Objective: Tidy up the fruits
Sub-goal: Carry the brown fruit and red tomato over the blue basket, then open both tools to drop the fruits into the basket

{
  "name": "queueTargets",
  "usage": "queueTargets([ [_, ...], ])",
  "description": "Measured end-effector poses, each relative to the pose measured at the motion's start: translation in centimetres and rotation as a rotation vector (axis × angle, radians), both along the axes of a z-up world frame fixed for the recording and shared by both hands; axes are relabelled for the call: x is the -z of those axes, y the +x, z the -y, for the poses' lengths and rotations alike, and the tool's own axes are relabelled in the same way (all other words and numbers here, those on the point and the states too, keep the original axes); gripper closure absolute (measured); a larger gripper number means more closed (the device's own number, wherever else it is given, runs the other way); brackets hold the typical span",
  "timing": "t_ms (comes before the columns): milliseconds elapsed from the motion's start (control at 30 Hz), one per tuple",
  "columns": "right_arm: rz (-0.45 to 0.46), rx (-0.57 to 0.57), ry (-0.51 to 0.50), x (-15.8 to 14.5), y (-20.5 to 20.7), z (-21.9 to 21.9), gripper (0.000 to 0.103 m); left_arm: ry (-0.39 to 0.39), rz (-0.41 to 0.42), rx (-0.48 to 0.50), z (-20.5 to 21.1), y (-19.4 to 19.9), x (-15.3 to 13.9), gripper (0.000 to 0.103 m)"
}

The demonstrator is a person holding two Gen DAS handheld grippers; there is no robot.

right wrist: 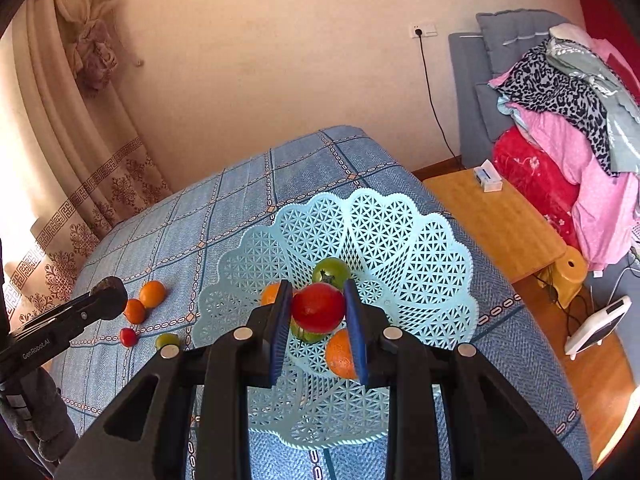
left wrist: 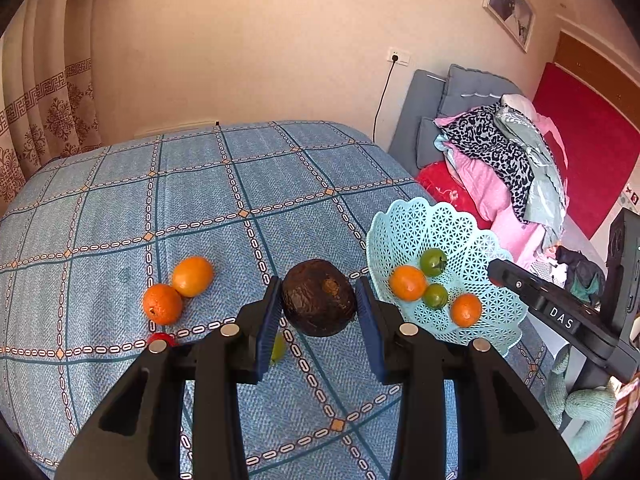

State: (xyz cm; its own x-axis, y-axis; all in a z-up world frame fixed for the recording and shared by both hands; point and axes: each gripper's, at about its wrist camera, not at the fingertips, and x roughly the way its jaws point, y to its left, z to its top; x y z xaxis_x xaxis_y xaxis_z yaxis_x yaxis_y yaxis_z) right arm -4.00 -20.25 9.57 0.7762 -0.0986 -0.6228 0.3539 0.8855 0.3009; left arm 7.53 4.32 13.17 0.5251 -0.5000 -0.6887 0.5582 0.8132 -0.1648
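Note:
My left gripper (left wrist: 319, 292) is shut on a dark brown avocado (left wrist: 319, 306), held just above the blue checked tablecloth (left wrist: 224, 200). Left of it lie two oranges (left wrist: 192, 276) (left wrist: 162, 304). A small red fruit (left wrist: 162, 338) and a green one (left wrist: 278, 348) peek out from behind the left finger. My right gripper (right wrist: 317, 288) is shut on a red tomato (right wrist: 319, 308) over the light blue lattice basket (right wrist: 400, 240). In the basket lie two oranges (right wrist: 340, 354) (right wrist: 270, 294) and two green tomatoes (right wrist: 331, 272) (right wrist: 306, 334).
The basket stands near the table's right edge. Beyond that edge are a low wooden side table (right wrist: 492, 216), a grey sofa piled with clothes (right wrist: 560, 100) and a white device (right wrist: 600, 324) on the floor. A curtain (right wrist: 80, 140) hangs at the far left.

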Motion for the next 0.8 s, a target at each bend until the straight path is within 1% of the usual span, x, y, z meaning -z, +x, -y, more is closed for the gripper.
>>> queueTargets([
  [267, -0.011, 0.036, 0.005, 1.2, -0.4, 1.3, 0.077, 0.037, -0.02, 0.059, 3.3, -0.8, 1.5, 0.065],
  [633, 0.001, 0.068, -0.017, 1.1, -0.8, 2.1, 0.077, 0.055, -0.025, 0.141, 8.0, -2.4, 2.3, 0.065],
  [800, 0.003, 0.082, -0.035, 1.0, -1.1, 2.1, 0.077, 0.055, -0.034, 0.172, 9.2, -2.8, 2.8, 0.065],
])
